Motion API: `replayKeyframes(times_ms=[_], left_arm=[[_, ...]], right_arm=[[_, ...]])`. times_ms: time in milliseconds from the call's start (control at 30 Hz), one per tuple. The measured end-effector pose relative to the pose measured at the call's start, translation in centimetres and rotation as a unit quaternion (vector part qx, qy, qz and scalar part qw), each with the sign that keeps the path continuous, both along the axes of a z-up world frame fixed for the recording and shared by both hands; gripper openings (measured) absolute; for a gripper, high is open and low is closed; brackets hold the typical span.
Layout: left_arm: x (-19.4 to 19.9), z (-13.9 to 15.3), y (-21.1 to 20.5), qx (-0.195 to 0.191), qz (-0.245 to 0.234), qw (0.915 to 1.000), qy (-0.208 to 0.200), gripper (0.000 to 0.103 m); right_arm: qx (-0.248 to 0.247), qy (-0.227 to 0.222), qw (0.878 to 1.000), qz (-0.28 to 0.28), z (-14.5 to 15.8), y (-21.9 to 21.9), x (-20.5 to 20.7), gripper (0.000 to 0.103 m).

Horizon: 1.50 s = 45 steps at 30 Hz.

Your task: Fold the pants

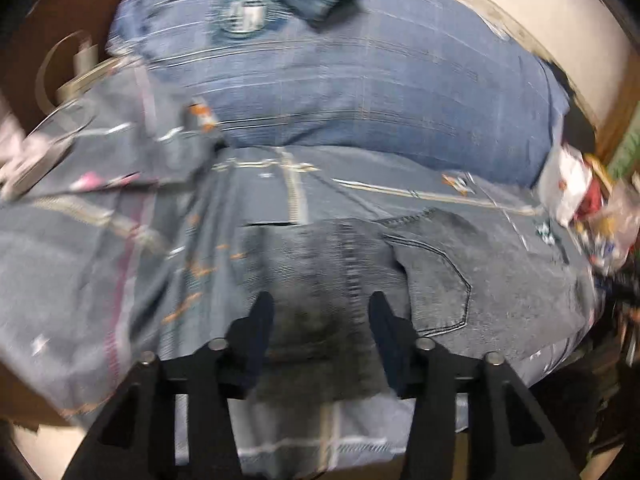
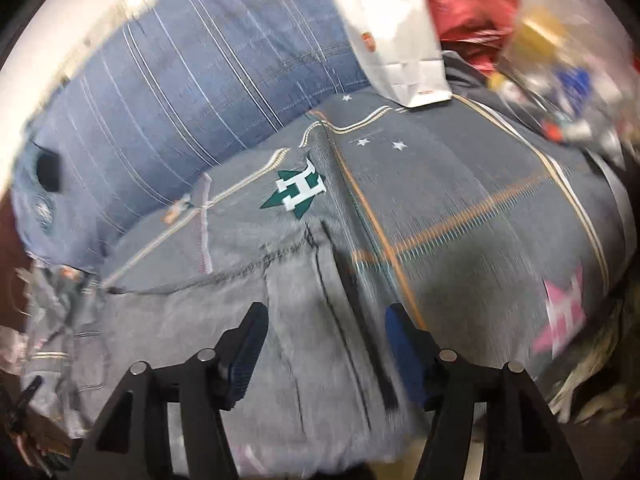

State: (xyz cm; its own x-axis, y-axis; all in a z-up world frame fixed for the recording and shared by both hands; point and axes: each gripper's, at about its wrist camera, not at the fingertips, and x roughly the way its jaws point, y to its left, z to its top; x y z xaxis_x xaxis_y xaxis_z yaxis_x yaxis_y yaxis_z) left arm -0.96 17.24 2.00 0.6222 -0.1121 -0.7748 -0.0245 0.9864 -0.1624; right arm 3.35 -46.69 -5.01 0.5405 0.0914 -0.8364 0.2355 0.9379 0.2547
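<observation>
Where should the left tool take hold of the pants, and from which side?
Probably at the near edge of the pants, left of the back pocket. The left tool is open above that flat dark part, so come down from above and pinch a fold. The pants lie spread on the bedspread.

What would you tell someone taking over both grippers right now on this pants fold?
Left gripper: open, holding nothing, hovering over the grey pants near the back pocket.
Right gripper: open, empty, above the pants by the dark seams.
The pants lie spread on the patterned grey bedcover, in front of the blue striped pillow. A white paper bag sits at the cover's far edge.
Done: how far the fold has got cannot be told; both views are blurred.
Left: grasp the pants, fold, neaten.
</observation>
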Motion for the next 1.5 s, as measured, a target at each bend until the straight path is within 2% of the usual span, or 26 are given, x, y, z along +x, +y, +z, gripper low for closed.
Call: replayKeyframes(times_ms=[67,100,133,200,233,300,367,400,467,533,567,600,633,733,767,833,933,1000,1067,1100,1133,1167,1200,1267,1400,1500], left_arm=[[1.3,-1.7,-2.2,0.024,-0.017,0.9995,0.016,0.051],[2.0,-3.1,-3.2,0.047,-0.019,0.9984,0.027,0.051],[2.2,-4.0,-3.7,0.062,-0.019,0.9973,0.035,0.051],[2.7,-6.1,-4.4,0.094,-0.012,0.9941,0.053,0.051],[2.9,-6.9,-4.5,0.105,-0.004,0.9926,0.061,0.051],[2.6,-7.7,-4.2,0.096,0.003,0.9940,0.052,0.053],[2.2,-7.9,-3.9,0.101,0.015,0.9939,0.042,0.067],[2.1,-8.0,-3.8,0.106,0.023,0.9934,0.037,0.070],[2.3,-8.7,-3.7,0.107,0.030,0.9931,0.038,0.075],[2.2,-8.9,-3.5,0.098,0.034,0.9939,0.037,0.076],[2.3,-8.7,-3.5,0.097,0.034,0.9940,0.038,0.076],[2.3,-8.6,-3.4,0.098,0.033,0.9939,0.038,0.076],[2.2,-8.4,-3.5,0.100,0.033,0.9938,0.036,0.076],[2.0,-7.6,-3.9,0.114,0.034,0.9926,0.027,0.075],[1.9,-7.2,-4.1,0.113,0.034,0.9928,0.020,0.075],[1.4,-6.0,-4.8,0.105,0.029,0.9940,0.002,0.075],[0.9,-5.0,-5.9,0.105,0.020,0.9940,-0.022,0.076],[1.0,-5.3,-6.5,0.114,0.014,0.9932,-0.021,0.077],[1.6,-6.9,-6.5,0.120,0.018,0.9926,0.002,0.077],[2.0,-7.7,-6.4,0.124,0.021,0.9920,0.014,0.078],[2.4,-8.9,-6.2,0.126,0.028,0.9912,0.030,0.084],[2.3,-9.2,-5.8,0.120,0.040,0.9917,0.024,0.092],[2.2,-9.1,-5.4,0.113,0.057,0.9918,0.019,0.094],[2.4,-8.8,-5.1,0.104,0.060,0.9923,0.029,0.094],[1.6,-6.4,-6.3,0.123,0.058,0.9906,-0.011,0.093],[1.6,-4.9,-7.6,0.104,0.047,0.9929,-0.034,0.093]], right_arm=[[-0.016,0.046,0.999,0.011,-2.0,0.4,3.3,0.064],[-0.021,0.073,0.997,0.018,-3.1,0.6,4.4,0.056],[-0.031,0.096,0.995,0.028,-4.1,1.1,5.3,0.032],[-0.044,0.101,0.993,0.036,-4.2,1.9,5.7,0.013],[-0.064,0.090,0.993,0.038,-3.4,2.3,5.7,0.011],[-0.104,0.058,0.992,0.041,-0.9,3.1,5.6,0.010],[-0.130,0.027,0.990,0.040,0.9,3.4,5.8,0.010],[-0.139,0.017,0.989,0.036,1.3,3.5,6.3,0.009],[-0.143,0.025,0.989,0.031,0.1,3.4,7.7,0.009],[-0.131,0.072,0.988,0.039,-3.0,3.2,8.3,0.011],[-0.135,0.075,0.987,0.034,-4.0,3.1,7.8,0.012],[-0.134,0.056,0.989,0.024,-3.5,2.9,7.0,0.020],[-0.137,0.056,0.989,0.007,-2.9,2.7,6.3,0.032],[-0.147,0.006,0.989,-0.009,0.9,3.5,3.9,0.048],[-0.137,-0.015,0.990,-0.002,2.4,4.2,3.1,0.052],[-0.084,-0.024,0.995,0.043,3.6,6.2,2.7,0.061],[-0.006,0.006,0.992,0.126,2.6,10.6,3.6,0.061],[0.037,0.034,0.983,0.174,0.2,13.7,4.9,0.061],[0.041,0.058,0.981,0.182,-2.7,15.0,6.0,0.061],[0.034,0.070,0.983,0.169,-4.3,14.8,6.9,0.061],[0.037,0.077,0.986,0.145,-5.7,14.0,7.9,0.059],[0.066,0.048,0.990,0.118,-5.5,13.0,8.0,0.059],[0.072,0.040,0.991,0.109,-5.0,12.6,8.1,0.059],[0.053,0.034,0.992,0.108,-3.7,12.6,7.4,0.059],[0.075,-0.006,0.993,0.094,-0.4,10.2,3.2,0.062],[0.151,-0.033,0.987,0.036,0.6,6.1,-2.1,0.066]])
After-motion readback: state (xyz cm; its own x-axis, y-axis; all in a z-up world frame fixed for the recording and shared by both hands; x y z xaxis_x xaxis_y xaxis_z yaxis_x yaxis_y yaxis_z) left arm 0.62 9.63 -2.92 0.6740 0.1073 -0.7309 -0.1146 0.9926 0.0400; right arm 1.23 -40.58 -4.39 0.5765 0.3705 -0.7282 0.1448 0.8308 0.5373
